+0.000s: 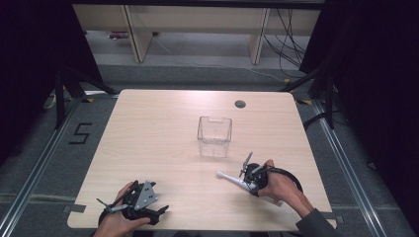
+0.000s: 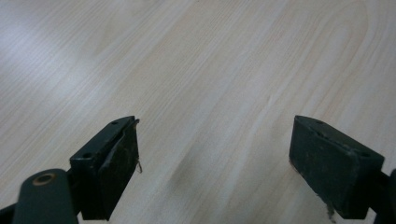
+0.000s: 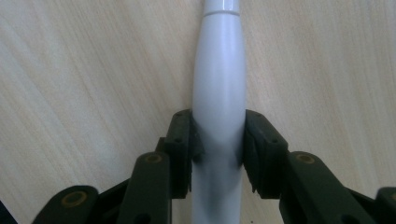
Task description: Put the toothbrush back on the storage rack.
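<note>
A white tapered handle [image 3: 219, 79], like a toothbrush body, lies flat on the wooden table [image 1: 148, 128]. My right gripper [image 3: 218, 140] is shut on its thick middle, one jaw on each side. In the high view the white handle [image 1: 228, 177] points left and away from the right gripper [image 1: 248, 183], toward a clear empty plastic box [image 1: 214, 137] that stands upright at the table's centre. My left gripper [image 1: 157, 213] rests near the front left edge, held by a hand. In its own view the left gripper [image 2: 215, 158] stands open over bare wood, nothing between the jaws.
A round cable hole [image 1: 240, 103] sits in the table's far right part. Dark curtains and stand legs flank the table. A floor mark "5" [image 1: 80, 133] lies to the left, and cables [image 1: 289, 39] hang beyond the far edge.
</note>
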A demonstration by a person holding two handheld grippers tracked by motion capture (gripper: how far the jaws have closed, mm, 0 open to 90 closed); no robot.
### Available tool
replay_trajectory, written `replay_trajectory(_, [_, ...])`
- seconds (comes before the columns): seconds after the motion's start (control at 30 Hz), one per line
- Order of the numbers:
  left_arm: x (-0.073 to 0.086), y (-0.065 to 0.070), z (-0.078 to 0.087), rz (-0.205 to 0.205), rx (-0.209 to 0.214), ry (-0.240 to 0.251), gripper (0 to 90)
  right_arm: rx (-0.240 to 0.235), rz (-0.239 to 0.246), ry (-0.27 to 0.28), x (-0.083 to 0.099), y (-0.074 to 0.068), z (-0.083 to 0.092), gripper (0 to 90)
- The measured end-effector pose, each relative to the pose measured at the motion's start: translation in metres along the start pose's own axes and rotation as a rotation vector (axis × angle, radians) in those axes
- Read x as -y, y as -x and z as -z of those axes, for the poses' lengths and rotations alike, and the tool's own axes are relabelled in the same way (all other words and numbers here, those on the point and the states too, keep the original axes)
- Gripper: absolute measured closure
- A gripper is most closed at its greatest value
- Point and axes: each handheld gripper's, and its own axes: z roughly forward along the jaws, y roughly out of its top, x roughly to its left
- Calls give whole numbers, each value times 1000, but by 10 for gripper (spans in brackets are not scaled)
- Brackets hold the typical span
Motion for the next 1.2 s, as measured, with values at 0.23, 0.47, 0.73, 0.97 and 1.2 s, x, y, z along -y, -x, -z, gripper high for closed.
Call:
replay_trajectory(0.23, [0, 0, 0, -2, -1, 0, 153, -33, -1, -36, -5, 4, -1, 664])
replay_trajectory(0.47, [0, 0, 1, -5, 11, -2, 153, -66, 1, -51, -8, 10, -2, 666])
replay_trajectory(0.73, [0, 0, 1, -4, 1, 3, 153, -62, -29, -48, -8, 8, -1, 668])
replay_trajectory(0.97, [0, -1, 1, -3, 2, 12, 153, -60, -55, -25, -3, 11, 2, 669])
replay_trajectory(1.2, [0, 0, 1, 9, 10, 11, 153, -55, -78, 73, 6, 12, 18, 670])
